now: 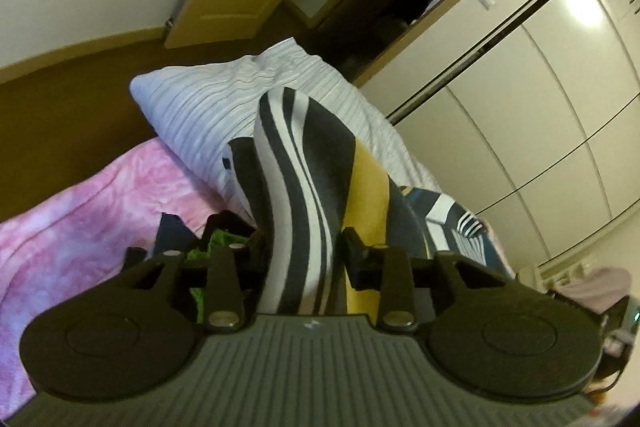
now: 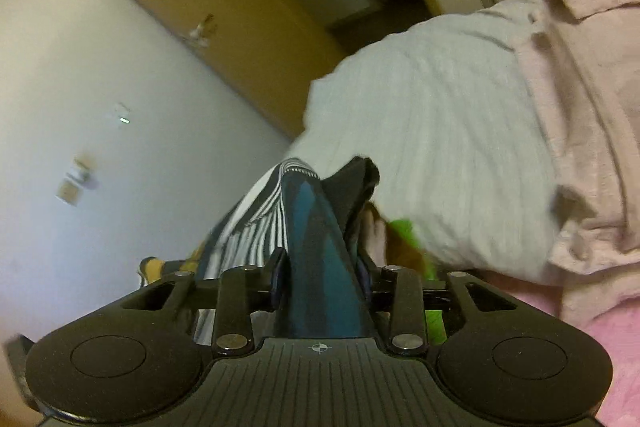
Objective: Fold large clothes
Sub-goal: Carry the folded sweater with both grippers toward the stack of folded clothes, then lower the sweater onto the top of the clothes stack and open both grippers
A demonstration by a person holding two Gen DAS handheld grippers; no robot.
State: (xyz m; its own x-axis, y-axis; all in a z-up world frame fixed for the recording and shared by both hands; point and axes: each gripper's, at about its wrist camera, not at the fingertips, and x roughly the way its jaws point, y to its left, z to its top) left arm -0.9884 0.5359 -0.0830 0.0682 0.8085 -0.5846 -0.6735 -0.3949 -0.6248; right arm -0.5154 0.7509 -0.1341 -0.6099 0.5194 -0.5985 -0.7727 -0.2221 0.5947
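A large garment [image 1: 304,155] with black, white and yellow stripes rises in a bunched fold from between the jaws of my left gripper [image 1: 304,247], which is shut on it. Its teal and finely striped part [image 2: 308,211] runs up through my right gripper [image 2: 324,259], whose jaws are also shut on the cloth. The rest of the garment trails off to the right over the bed [image 1: 452,219] in the left wrist view. The pads themselves are hidden by fabric.
A white ribbed pillow [image 1: 208,107] [image 2: 432,147] lies just beyond the garment on a pink tie-dye bedspread [image 1: 72,227]. A pale pink shirt [image 2: 580,107] drapes over the pillow. Something bright green [image 1: 220,243] [image 2: 404,227] lies under the grippers. White wardrobe doors [image 1: 540,107] and a wooden door [image 2: 192,7] stand behind.
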